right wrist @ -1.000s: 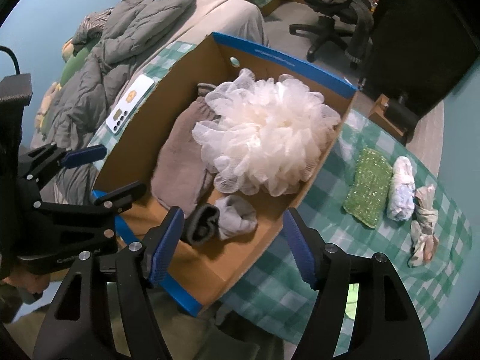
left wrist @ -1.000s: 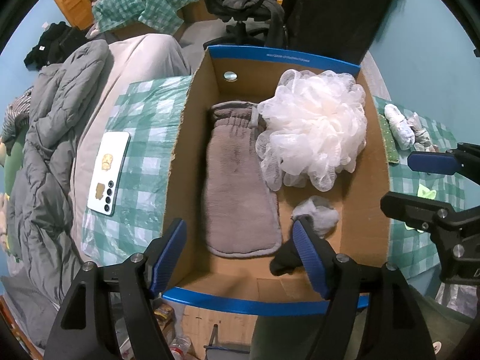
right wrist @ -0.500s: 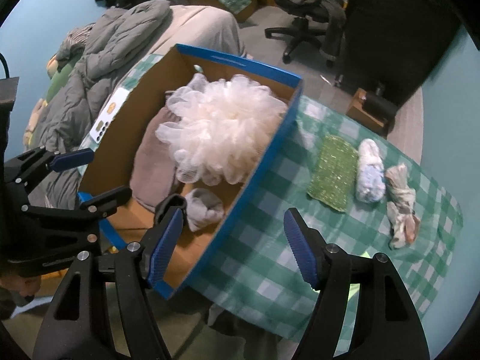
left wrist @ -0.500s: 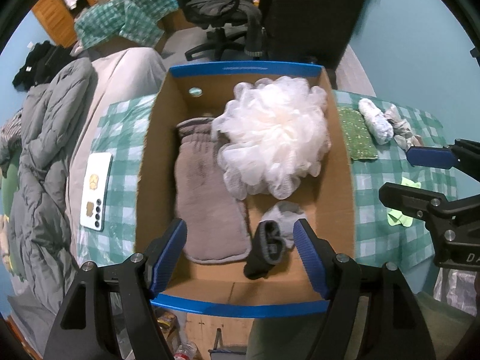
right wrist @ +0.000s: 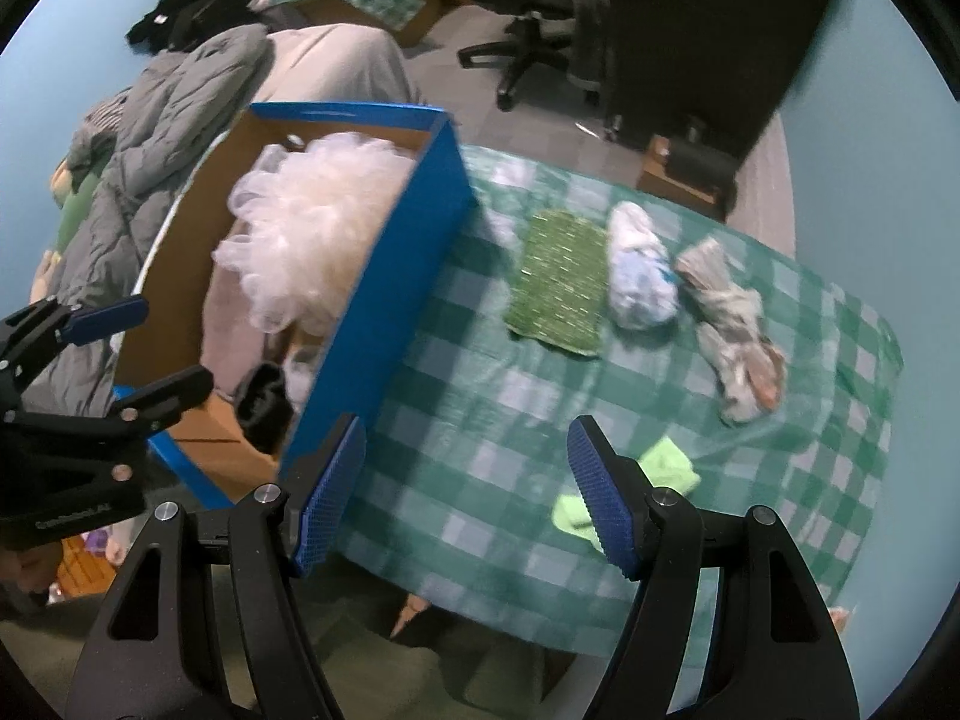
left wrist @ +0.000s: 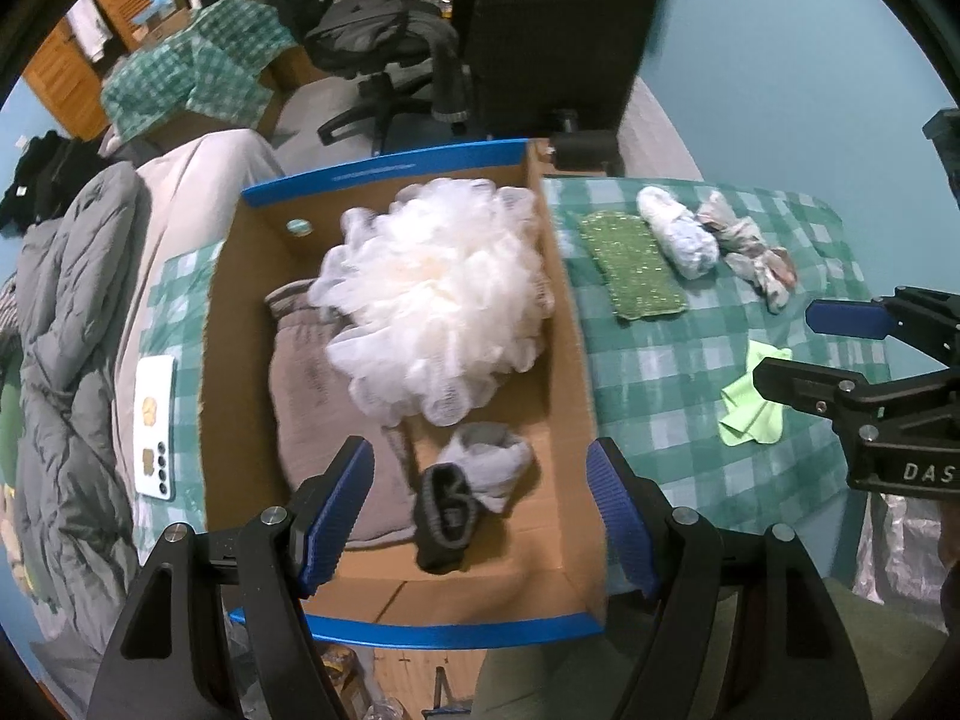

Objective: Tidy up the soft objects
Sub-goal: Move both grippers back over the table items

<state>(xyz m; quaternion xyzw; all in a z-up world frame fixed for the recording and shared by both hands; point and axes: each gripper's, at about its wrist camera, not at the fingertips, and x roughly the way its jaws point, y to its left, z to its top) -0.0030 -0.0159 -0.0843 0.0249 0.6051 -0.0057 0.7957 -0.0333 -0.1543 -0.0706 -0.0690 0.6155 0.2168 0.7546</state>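
A blue-rimmed cardboard box (left wrist: 396,594) (right wrist: 384,288) holds a white mesh bath pouf (left wrist: 438,294) (right wrist: 306,228), a grey fuzzy mitt (left wrist: 312,384) and a grey-and-black sock (left wrist: 468,492) (right wrist: 264,396). On the green checked cloth (left wrist: 660,372) (right wrist: 492,408) right of the box lie a green sparkly sponge cloth (left wrist: 630,264) (right wrist: 561,282), a white-blue rolled bundle (left wrist: 678,234) (right wrist: 639,276), a grey knotted rag (left wrist: 750,252) (right wrist: 732,330) and a lime cloth (left wrist: 753,402) (right wrist: 630,492). My left gripper (left wrist: 480,510) hangs open over the box's near end. My right gripper (right wrist: 468,492) hangs open over the cloth beside the box.
A white phone (left wrist: 155,426) lies on the cloth left of the box. A grey quilt (left wrist: 66,330) (right wrist: 150,138) covers the bed at the left. An office chair (left wrist: 384,60) (right wrist: 540,18) and a dark cabinet (left wrist: 558,18) stand beyond the table.
Both grippers have slid to the right and rolled. The box has drifted left in both views, and the cloths on the table have come further into view. Both stay open and empty.
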